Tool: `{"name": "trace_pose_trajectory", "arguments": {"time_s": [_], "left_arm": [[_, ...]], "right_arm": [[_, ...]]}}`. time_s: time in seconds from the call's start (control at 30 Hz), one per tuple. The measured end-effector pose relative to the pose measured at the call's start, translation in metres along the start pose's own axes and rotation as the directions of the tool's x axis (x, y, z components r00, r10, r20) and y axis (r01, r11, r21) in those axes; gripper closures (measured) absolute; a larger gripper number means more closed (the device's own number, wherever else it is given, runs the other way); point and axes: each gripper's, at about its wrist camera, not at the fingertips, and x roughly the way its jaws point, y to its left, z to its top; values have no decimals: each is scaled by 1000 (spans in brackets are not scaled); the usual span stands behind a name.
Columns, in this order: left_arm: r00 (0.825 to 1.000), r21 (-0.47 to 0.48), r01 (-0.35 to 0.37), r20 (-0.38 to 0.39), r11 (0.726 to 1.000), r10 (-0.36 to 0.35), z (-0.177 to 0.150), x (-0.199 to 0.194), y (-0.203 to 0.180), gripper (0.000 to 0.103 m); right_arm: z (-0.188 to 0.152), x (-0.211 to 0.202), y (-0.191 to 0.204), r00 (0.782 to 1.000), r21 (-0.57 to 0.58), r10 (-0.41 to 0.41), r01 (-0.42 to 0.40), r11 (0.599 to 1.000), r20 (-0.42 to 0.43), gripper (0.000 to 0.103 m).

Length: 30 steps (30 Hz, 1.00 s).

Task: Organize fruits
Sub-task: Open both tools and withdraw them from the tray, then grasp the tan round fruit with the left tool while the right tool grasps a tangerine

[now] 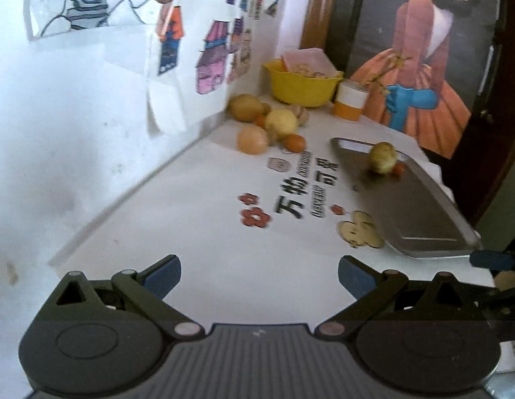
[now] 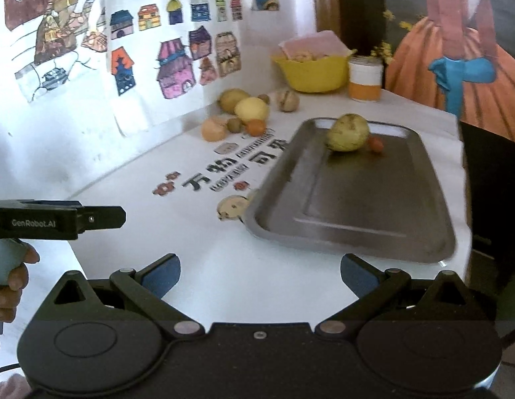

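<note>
Through the left wrist camera I saw my left hand-held gripper [image 1: 259, 277] released, its blue-padded fingers [image 1: 162, 276] spread wide over bare white bench [image 1: 197, 239] and gripping nothing. At the bench's far edge, against the wall, lay a loose cluster of fruit: a pale orange round fruit [image 1: 253, 139], a yellow lemon [image 1: 281, 123], a brownish-yellow pear-like fruit [image 1: 246, 107] and a small orange fruit [image 1: 294, 142]. A yellow plastic bowl [image 1: 300, 88] and a white-and-orange jar [image 1: 351, 99] stood in the far corner. The grey metal tray [image 1: 413, 212] lay along the right edge, carrying a yellow-green guava-like fruit [image 1: 383, 157] with a small red tomato-like fruit [image 1: 399, 167] touching it at the tray's far end.

From the right wrist camera, my right hand-held gripper [image 2: 260, 277] was likewise released and empty, just short of the tray's [image 2: 357, 206] near rim. The guava-like fruit [image 2: 348, 132] and the red fruit [image 2: 375, 144] sat together at the far end. The left hand-held gripper [image 2: 101, 214] showed side-on at the left edge, with a hand [image 2: 11, 279] around its grip.
</note>
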Motion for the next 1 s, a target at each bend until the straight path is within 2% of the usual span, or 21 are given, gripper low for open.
{"name": "trace_pose_trajectory", "arguments": {"time_s": [0.2, 0.3, 0.43, 0.53, 0.8, 1.0], "left_arm": [[998, 20, -67, 10, 998, 67, 30, 15, 7, 0], [996, 30, -81, 30, 996, 80, 46, 29, 6, 0], [996, 15, -86, 37, 996, 85, 68, 53, 3, 0], [995, 29, -88, 52, 996, 86, 87, 71, -2, 0], [994, 48, -97, 61, 994, 94, 126, 128, -4, 0], [997, 35, -65, 36, 997, 64, 134, 173, -3, 1]], "right_arm": [[36, 21, 5, 999, -62, 39, -38, 997, 21, 1], [56, 35, 7, 997, -145, 50, -42, 988, 54, 1], [76, 59, 13, 994, -304, 22, 10, 953, 104, 1], [92, 82, 12, 995, -358, 7, 30, 933, 102, 1], [133, 144, -7, 995, -358, 26, 11, 934, 100, 2], [146, 192, -20, 998, -351, 38, -21, 936, 42, 14]]}}
